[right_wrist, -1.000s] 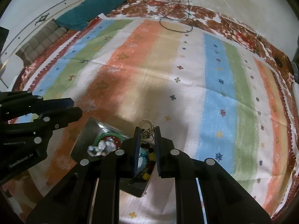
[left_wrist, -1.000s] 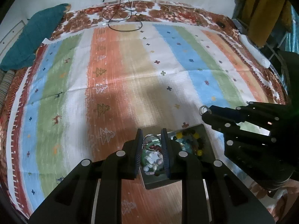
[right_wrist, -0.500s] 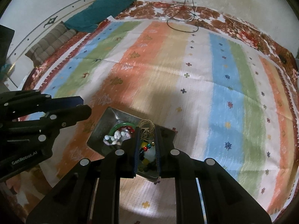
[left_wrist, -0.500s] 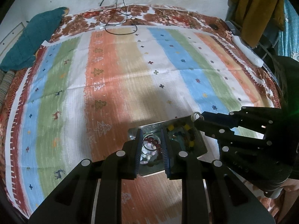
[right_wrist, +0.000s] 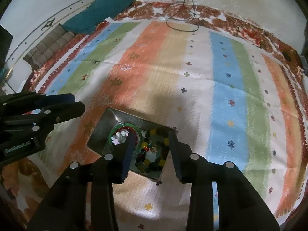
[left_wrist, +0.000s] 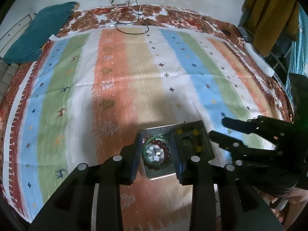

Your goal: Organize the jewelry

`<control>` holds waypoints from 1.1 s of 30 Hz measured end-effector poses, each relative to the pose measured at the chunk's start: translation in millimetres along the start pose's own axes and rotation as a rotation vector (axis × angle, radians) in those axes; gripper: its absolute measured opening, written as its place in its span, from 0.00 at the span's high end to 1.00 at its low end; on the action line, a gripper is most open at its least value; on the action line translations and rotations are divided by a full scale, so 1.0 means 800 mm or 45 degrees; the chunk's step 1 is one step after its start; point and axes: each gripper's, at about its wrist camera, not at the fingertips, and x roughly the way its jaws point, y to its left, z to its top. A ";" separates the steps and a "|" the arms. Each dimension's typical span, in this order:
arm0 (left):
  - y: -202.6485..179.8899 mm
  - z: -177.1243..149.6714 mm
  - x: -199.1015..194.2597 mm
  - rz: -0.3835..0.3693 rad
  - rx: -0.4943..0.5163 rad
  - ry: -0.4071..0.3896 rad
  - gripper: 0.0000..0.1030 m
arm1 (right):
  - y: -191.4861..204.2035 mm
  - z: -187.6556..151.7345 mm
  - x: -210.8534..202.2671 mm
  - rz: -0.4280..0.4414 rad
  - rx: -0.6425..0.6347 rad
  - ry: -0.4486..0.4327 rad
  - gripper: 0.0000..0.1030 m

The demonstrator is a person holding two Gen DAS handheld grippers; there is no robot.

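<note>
A metal two-part tray point(left_wrist: 208, 146) point(right_wrist: 107, 119) lies on the striped cloth. Its left part holds a green bangle point(left_wrist: 152, 139) point(right_wrist: 123, 126), red beads and a white flower piece. Its right part holds mixed coloured beads point(right_wrist: 152, 154) point(left_wrist: 196, 140). My left gripper point(left_wrist: 156, 144) is open and empty above the left part. My right gripper point(right_wrist: 151, 140) is open and empty above the right part. I cannot pick out the gold wire piece among the beads.
The striped cloth point(left_wrist: 134, 80) point(right_wrist: 192, 77) covers a red patterned mat. A teal cushion point(left_wrist: 38, 30) point(right_wrist: 100, 13) lies far left. Black cables point(left_wrist: 130, 19) point(right_wrist: 182, 23) lie at the far edge. A yellow garment point(left_wrist: 269, 15) hangs at the right.
Both grippers have opened. The left let go the ring it held, the right the gold wire piece, over the tray. Both have drawn back and up a little.
</note>
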 end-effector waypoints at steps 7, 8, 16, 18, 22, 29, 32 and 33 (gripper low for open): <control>0.005 -0.020 -0.023 -0.057 -0.050 -0.041 0.62 | -0.005 -0.015 -0.023 0.030 0.047 -0.037 0.54; 0.006 -0.022 -0.026 -0.063 -0.052 -0.047 0.60 | -0.004 -0.017 -0.026 0.032 0.049 -0.046 0.51; 0.005 -0.049 -0.045 -0.061 -0.029 -0.074 0.46 | 0.002 -0.033 -0.049 0.014 0.029 -0.108 0.41; 0.003 -0.054 -0.049 -0.070 -0.022 -0.080 0.45 | 0.003 -0.037 -0.052 0.004 0.024 -0.115 0.39; 0.001 -0.064 -0.058 -0.090 -0.017 -0.098 0.43 | 0.004 -0.048 -0.058 -0.011 0.019 -0.122 0.35; -0.003 -0.086 -0.072 -0.067 0.000 -0.136 0.29 | 0.006 -0.064 -0.080 -0.002 0.018 -0.191 0.28; -0.008 -0.096 -0.079 -0.059 0.022 -0.168 0.16 | 0.008 -0.068 -0.086 -0.001 0.007 -0.207 0.22; -0.009 -0.097 -0.081 -0.054 0.026 -0.177 0.12 | 0.009 -0.069 -0.088 -0.004 0.004 -0.215 0.18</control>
